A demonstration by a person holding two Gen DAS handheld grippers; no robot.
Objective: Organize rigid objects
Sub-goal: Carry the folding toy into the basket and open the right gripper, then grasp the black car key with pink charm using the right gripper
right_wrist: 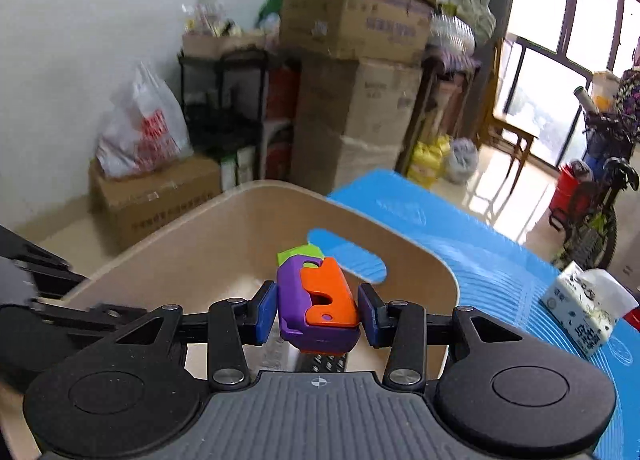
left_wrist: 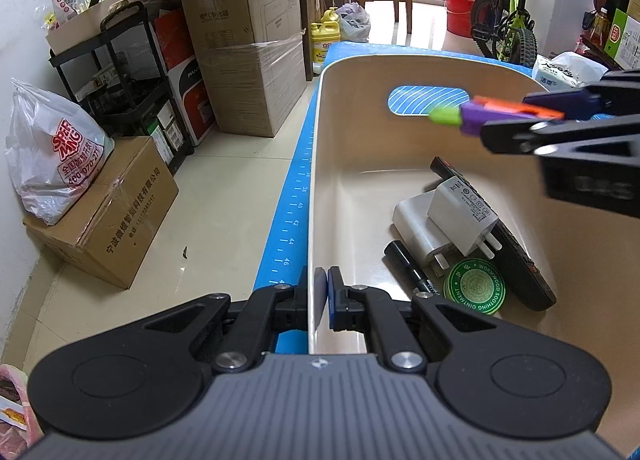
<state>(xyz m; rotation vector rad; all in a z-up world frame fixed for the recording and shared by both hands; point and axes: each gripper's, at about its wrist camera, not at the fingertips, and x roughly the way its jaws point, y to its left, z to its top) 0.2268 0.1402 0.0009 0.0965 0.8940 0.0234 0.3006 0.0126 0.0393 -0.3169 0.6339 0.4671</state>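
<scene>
A beige plastic bin (left_wrist: 352, 131) stands on a blue mat (left_wrist: 288, 215). My left gripper (left_wrist: 322, 296) is shut on the bin's near left wall. In the bin lie two white chargers (left_wrist: 464, 215), a black remote (left_wrist: 516, 260), a black marker (left_wrist: 408, 268) and a green ointment tin (left_wrist: 475, 286). My right gripper (right_wrist: 318, 310) is shut on a purple, orange and green toy (right_wrist: 316, 300) and holds it over the bin (right_wrist: 192, 244). The toy also shows in the left wrist view (left_wrist: 496, 113), at the right above the bin.
The blue mat (right_wrist: 480, 252) carries a tissue pack (right_wrist: 584, 308) at the right. On the floor to the left are stacked cardboard boxes (left_wrist: 248, 59), a black cart (left_wrist: 120, 79) and a plastic bag (left_wrist: 56, 155). A child's bicycle (left_wrist: 508, 19) stands behind.
</scene>
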